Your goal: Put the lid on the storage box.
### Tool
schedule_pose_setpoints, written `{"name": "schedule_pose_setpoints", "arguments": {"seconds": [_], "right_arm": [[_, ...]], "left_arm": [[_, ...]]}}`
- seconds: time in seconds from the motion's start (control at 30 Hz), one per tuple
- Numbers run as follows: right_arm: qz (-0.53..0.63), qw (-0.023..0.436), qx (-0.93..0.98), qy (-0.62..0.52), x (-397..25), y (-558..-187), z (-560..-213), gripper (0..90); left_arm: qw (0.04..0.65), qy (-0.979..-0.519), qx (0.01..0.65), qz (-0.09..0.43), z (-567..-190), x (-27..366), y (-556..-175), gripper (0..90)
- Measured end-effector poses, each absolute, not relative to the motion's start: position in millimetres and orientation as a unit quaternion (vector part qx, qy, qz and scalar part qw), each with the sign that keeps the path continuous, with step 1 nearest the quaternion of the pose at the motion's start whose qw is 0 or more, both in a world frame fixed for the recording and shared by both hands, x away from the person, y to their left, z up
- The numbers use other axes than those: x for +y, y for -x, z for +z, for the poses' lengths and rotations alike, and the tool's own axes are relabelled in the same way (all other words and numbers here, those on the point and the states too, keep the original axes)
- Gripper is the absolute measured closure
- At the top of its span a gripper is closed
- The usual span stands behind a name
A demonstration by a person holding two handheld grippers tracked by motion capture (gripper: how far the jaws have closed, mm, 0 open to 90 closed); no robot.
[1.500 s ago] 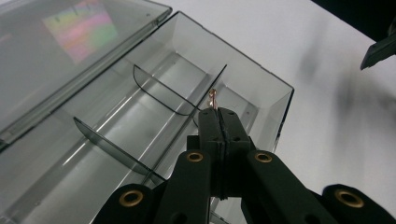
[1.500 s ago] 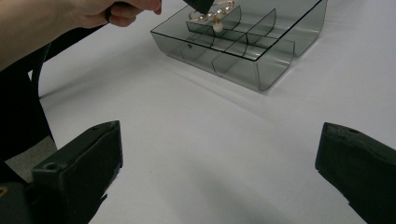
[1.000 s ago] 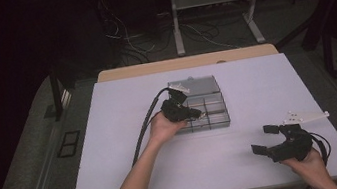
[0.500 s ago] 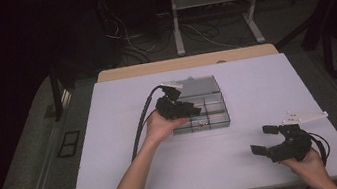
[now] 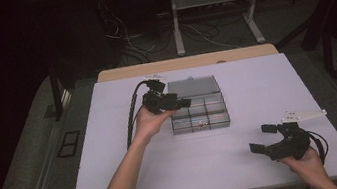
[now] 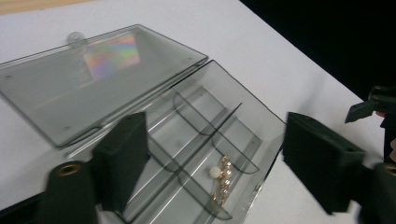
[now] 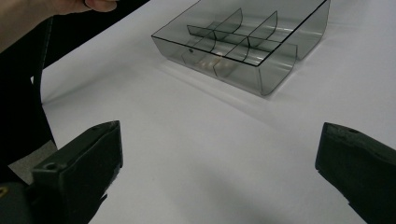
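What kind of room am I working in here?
Likely a lab or recording workspace, not a home: a bare white table in a dark room, loose cables on the floor behind it, a metal stand, and a clear compartment box as the only prop.

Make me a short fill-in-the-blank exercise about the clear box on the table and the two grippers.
1. The lid of the compartment box lies ____.
2. The pearl jewellery rests in a compartment along the box's ____ row, on the person's side.
3. The left gripper hangs over the box with its fingers ____.
4. The right gripper hovers over bare table and holds ____.

Missing words: open; near; open; nothing
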State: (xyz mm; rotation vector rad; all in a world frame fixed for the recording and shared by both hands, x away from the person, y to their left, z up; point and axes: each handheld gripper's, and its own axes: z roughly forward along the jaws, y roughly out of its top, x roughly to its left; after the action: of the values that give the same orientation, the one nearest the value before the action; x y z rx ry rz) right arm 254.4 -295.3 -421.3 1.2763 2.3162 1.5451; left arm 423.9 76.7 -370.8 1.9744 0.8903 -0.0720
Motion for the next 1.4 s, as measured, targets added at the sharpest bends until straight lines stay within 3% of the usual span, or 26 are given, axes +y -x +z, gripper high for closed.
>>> {"name": "schedule_pose_setpoints", "arguments": {"seconds": [0.4,1.4], "right_arm": [[0.494,0.049,0.768,-0.404,-287.9,-275.6,-406.3,0.6],[0.460,0.069,0.787,-0.406,-274.1,-368.1,-361.1,0.6]], "left_arm": [[0.453,-0.804,0.384,-0.022,-357.8,92.2,-436.3,0.0],[0.468,-0.785,0.405,-0.021,-363.2,102.3,-473.4,0.0]]}}
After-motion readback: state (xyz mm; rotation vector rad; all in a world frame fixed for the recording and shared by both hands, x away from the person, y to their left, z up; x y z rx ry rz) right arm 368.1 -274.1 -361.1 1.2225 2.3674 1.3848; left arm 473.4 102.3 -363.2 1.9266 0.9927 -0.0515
